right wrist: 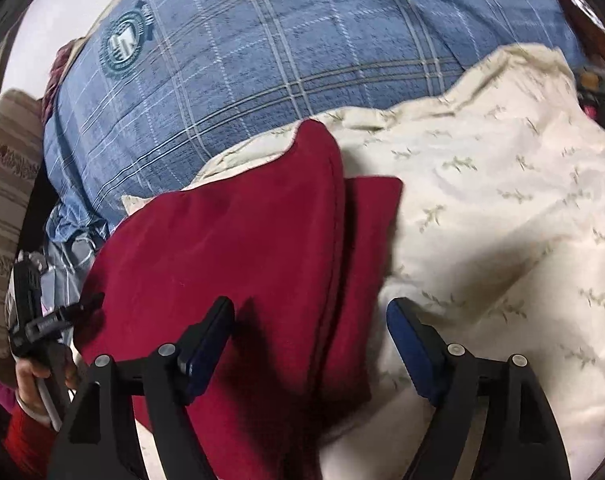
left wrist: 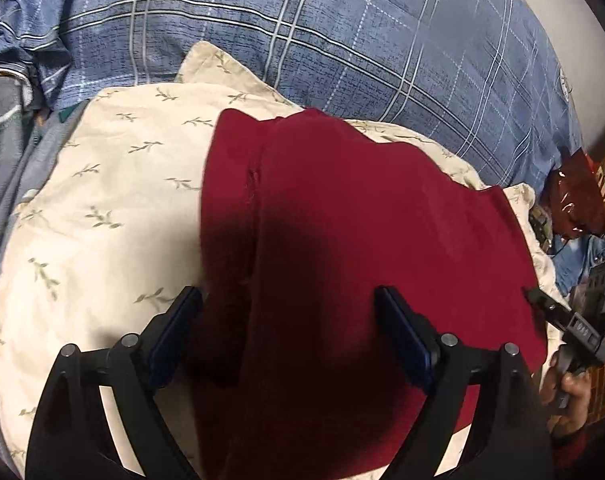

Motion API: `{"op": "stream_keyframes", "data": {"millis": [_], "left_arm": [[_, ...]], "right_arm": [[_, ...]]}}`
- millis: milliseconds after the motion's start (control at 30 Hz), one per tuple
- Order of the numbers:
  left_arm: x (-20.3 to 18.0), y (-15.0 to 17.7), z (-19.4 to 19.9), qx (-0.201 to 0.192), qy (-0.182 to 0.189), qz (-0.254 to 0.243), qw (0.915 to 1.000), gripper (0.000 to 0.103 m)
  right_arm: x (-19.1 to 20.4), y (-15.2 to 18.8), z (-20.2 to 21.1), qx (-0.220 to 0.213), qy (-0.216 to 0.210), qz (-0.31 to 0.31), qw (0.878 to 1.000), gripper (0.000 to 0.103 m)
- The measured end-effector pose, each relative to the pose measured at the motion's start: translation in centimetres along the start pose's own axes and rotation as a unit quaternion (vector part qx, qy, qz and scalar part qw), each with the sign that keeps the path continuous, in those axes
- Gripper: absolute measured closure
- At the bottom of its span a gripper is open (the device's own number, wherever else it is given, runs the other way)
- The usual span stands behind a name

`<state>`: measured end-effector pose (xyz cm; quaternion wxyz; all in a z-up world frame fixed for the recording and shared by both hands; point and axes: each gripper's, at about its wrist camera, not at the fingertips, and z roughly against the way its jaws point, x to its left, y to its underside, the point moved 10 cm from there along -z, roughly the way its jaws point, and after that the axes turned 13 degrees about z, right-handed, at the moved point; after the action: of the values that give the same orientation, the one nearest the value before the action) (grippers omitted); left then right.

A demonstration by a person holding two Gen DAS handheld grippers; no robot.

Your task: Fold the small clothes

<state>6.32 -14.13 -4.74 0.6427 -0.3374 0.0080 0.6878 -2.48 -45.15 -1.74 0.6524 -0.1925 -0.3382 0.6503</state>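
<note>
There is one dark red garment (left wrist: 342,240) here, folded over itself so that a narrower under-layer sticks out along one long edge, and it lies on a single cream cloth printed with small green sprigs (left wrist: 102,200). Behind that is one big blue plaid quilt (left wrist: 342,40); from the right wrist view it carries a round teal crest (right wrist: 124,46), but the lettering in it is too smeared to read. Two grippers are at work, one in each hand. The left gripper (left wrist: 290,300) hangs over the near end of the garment with its jaws spread wide and nothing pinched, one blue pad by the garment's left edge and the other over its middle, their shadow dark on the fabric between them. The right gripper (right wrist: 310,312) is likewise spread wide and holds nothing: its left finger is above the red cloth, its right finger above the cream one, and the garment's stepped edge runs between them. Each camera catches the other tool at its frame edge, with a hand (right wrist: 42,376) in a red sleeve wrapped round the handle. Off to the far right of the left gripper sits a jumble, a shiny dark red packet (left wrist: 578,196) and some blue denim among it, too small and cut off to sort out.
</note>
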Motion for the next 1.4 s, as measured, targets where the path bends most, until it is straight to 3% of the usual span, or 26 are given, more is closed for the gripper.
{"op": "stream_keyframes", "data": {"millis": [33,67,133,167,200,233,300,467,633,700,800,900,933,967,1100,1267,1400], "left_arm": [[-0.3,0.0,-0.1,0.0,0.003,-0.002,1.0,0.018],[-0.5,0.1,-0.2,0.0,0.002,-0.008,1.0,0.029],[-0.8,0.1,0.0,-0.005,-0.005,-0.017,0.9998,0.045],[-1.0,-0.1,0.4,-0.009,-0.005,-0.022,0.9997,0.067],[-1.2,-0.3,0.6,-0.011,-0.004,-0.024,0.9996,0.075],[-1.6,-0.4,1.2,-0.011,0.0,-0.025,0.9996,0.077],[-2.3,-0.4,2.3,-0.015,0.012,-0.027,0.9995,0.079],[-4.5,0.2,6.7,-0.023,0.065,-0.02,0.9975,0.08],[-3.6,2.7,9.6,-0.022,0.058,-0.02,0.9979,0.08],[-2.5,3.6,8.6,-0.013,0.037,-0.02,0.999,0.078],[-0.3,5.3,6.9,0.0,-0.009,-0.017,0.9998,0.069],[0.9,5.3,7.5,-0.019,-0.033,-0.017,0.9991,0.051],[1.1,5.0,7.9,-0.029,-0.04,-0.018,0.9986,0.048],[1.3,4.6,8.3,-0.041,-0.047,-0.018,0.9979,0.045],[1.4,3.4,8.7,-0.071,-0.064,-0.023,0.9952,0.039],[1.8,3.2,7.2,-0.08,-0.083,-0.027,0.993,0.039],[2.3,3.3,6.4,-0.086,-0.088,-0.032,0.9919,0.03]], "right_arm": [[0.2,-0.1,-0.4,0.002,0.002,0.014,1.0,0.036],[0.5,-0.1,-0.9,0.006,0.006,0.026,1.0,0.055],[0.9,-0.5,-1.5,0.004,0.003,0.026,1.0,0.064],[0.9,-0.6,-1.4,0.003,0.004,0.026,1.0,0.072],[1.0,-1.0,-1.0,-0.002,0.008,0.027,1.0,0.078],[1.1,-1.6,-0.3,-0.014,0.001,0.022,1.0,0.085],[1.6,-2.5,1.0,-0.031,-0.022,0.012,0.999,0.086],[3.9,-4.3,4.6,-0.058,-0.052,0.025,0.997,0.087],[4.9,-3.6,5.8,-0.049,-0.062,0.034,0.996,0.087],[4.2,-2.2,4.4,-0.02,-0.034,0.039,0.998,0.086],[2.3,0.1,2.9,0.03,0.016,0.029,0.999,0.075],[2.2,-0.3,4.7,0.006,0.045,0.035,0.998,0.067],[2.5,-0.9,5.5,-0.007,0.051,0.04,0.998,0.06],[3.3,-1.7,6.3,-0.023,0.046,0.046,0.998,0.054],[7.7,-3.9,6.3,-0.043,-0.008,0.071,0.997,0.051],[14.9,-4.9,0.4,-0.01,-0.066,0.121,0.99,0.054],[19.9,-5.4,-4.6,0.02,-0.092,0.159,0.983,0.054]]}}
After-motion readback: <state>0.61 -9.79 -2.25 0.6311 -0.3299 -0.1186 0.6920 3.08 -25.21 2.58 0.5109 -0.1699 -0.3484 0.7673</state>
